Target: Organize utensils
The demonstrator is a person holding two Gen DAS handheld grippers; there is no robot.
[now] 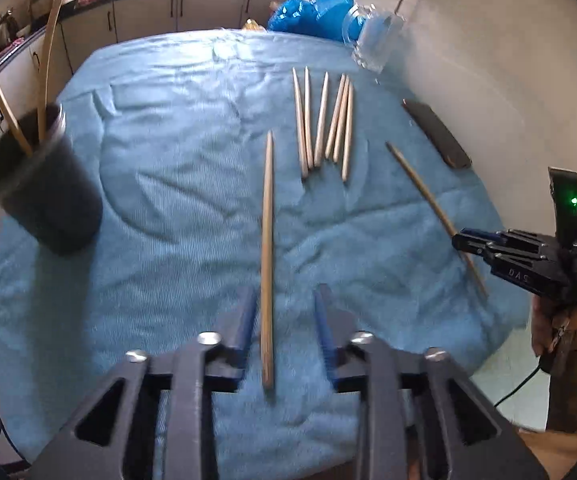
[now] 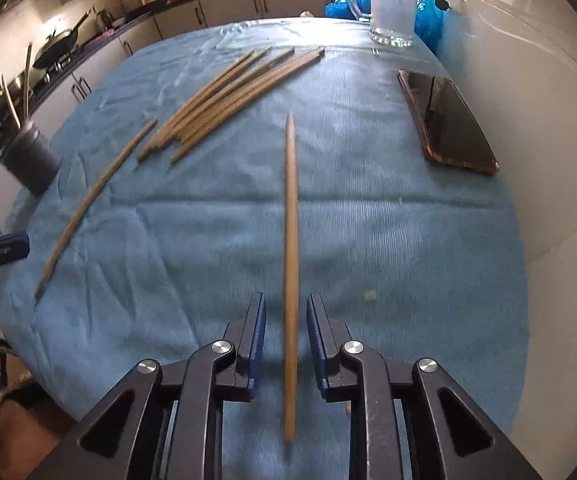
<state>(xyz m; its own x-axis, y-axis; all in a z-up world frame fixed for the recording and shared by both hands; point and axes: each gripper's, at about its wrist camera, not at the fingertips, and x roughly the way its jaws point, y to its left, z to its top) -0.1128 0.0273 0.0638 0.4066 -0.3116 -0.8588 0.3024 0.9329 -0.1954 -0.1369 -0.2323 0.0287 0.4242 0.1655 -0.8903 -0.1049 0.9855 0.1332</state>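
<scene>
Nearest in the left wrist view, the left gripper (image 1: pixel 286 308) is seen with its blue-padded jaws spread; a single wooden chopstick (image 1: pixel 267 256) runs between them, lying beside the left pad, and no clamping by the pads can be made out. The chopstick is slightly blurred, so whether it rests on the blue cloth (image 1: pixel 168 208) below cannot be told.

In the right wrist view, the right gripper (image 2: pixel 286 320) is likewise seen with jaws parted, a second chopstick (image 2: pixel 291 264) lying lengthwise in the gap with clear space on both sides.

In the right wrist view the left-hand chopstick appears as a long curved stick at the left. A little farther, a loose bundle of chopsticks (image 1: pixel 324 120) is spread on the cloth, its points directed away from the left camera.

To the left, at the cloth's edge, a dark cup (image 1: pixel 44 196) is seen with two chopsticks standing in it. On the right a dark phone (image 2: pixel 446 120) lies flat on the cloth.

At the far end of the table a glass mug (image 2: pixel 392 4) stands upright, with blue plastic bags (image 1: pixel 312 14) behind it. Kitchen cabinets (image 1: pixel 148 12) are seen beyond.
</scene>
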